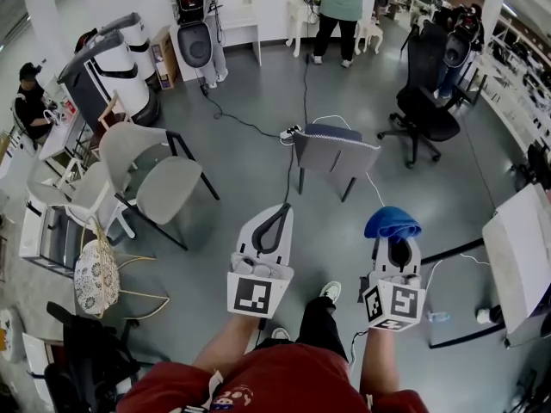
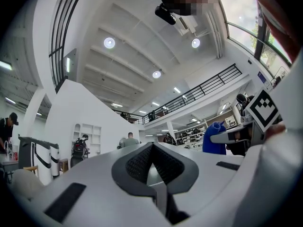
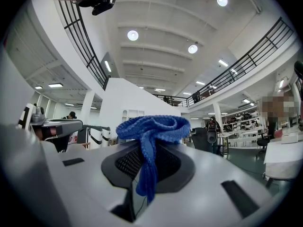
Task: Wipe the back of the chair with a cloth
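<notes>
Head view: right tongs clenched on a bunched blue cloth, held out in front, probably to bring a wiping pad to the grey chair ahead on the floor. Chair back turned this way, well apart from the cloth. Left tongs closed, likely spare for steadying. Floor cable running past the chair; beige chairs to the left, black office chair to the right.

Left gripper view: tongs pressed together on nothing.

Right gripper view: tongs gripping the cloth, one tail hanging between them.
</notes>
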`<action>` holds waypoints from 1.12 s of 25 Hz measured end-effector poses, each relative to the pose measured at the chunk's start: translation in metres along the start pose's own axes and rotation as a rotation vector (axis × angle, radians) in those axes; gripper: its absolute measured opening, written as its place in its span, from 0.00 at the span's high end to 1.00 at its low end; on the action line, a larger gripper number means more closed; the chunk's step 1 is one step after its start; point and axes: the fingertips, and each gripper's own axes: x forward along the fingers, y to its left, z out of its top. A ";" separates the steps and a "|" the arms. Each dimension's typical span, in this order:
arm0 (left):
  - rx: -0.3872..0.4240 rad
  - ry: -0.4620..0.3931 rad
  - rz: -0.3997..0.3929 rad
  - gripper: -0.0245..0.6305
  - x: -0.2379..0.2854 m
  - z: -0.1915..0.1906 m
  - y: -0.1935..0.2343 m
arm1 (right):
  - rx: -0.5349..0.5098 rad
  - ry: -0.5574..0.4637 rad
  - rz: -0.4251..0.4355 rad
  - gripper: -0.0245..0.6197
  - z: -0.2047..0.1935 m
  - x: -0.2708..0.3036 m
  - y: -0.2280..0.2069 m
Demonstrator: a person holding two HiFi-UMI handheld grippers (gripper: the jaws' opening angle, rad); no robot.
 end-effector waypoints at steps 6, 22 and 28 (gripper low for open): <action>-0.005 0.004 -0.003 0.94 0.036 -0.016 0.010 | 0.009 0.002 0.000 0.86 -0.014 0.038 -0.010; -0.005 0.037 -0.011 0.94 0.238 -0.056 -0.002 | 0.032 0.049 -0.021 0.86 -0.043 0.198 -0.132; 0.014 0.043 0.016 0.94 0.312 -0.066 -0.011 | 0.035 0.061 0.003 0.86 -0.052 0.261 -0.179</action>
